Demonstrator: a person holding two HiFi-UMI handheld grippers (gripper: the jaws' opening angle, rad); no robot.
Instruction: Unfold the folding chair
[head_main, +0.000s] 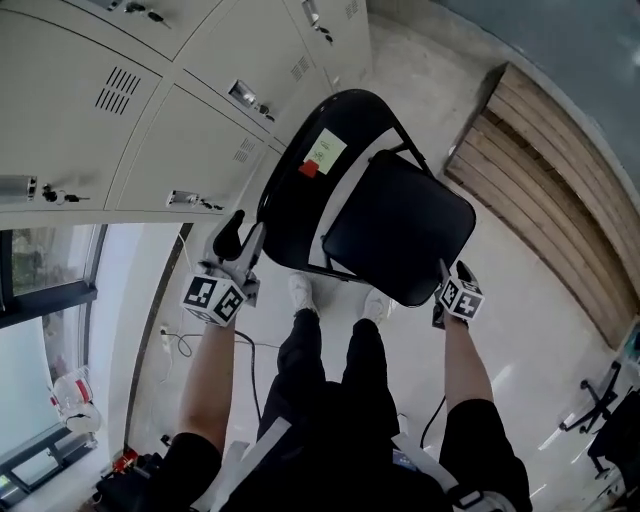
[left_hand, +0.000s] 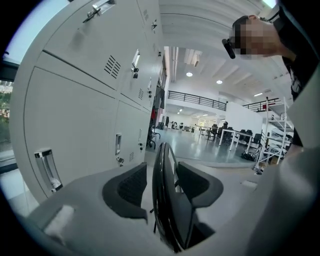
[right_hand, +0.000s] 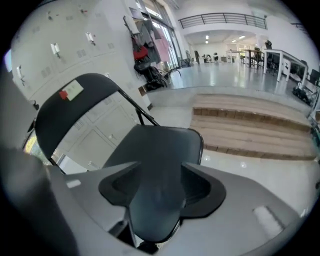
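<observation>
Beside grey lockers (head_main: 120, 120), on a glossy pale floor (head_main: 530, 330): handles a black folding chair (head_main: 390, 240) with two handheld grippers. Clamps the right gripper (head_main: 444, 272) on the front edge of the seat (right_hand: 155, 155), pads pressed to both faces. Straddles the rim of the backrest (head_main: 290, 200) with the left gripper (head_main: 243, 238), jaws apart, not pinching. Shows the seat swung partly out from the backrest, a yellow sticker (head_main: 326, 150) and a red tag (head_main: 309, 169) near its top, and wooden steps (head_main: 550, 180) alongside.

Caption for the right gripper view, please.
Right gripper grips the folding chair by its seat, backrest near the lockers.
</observation>
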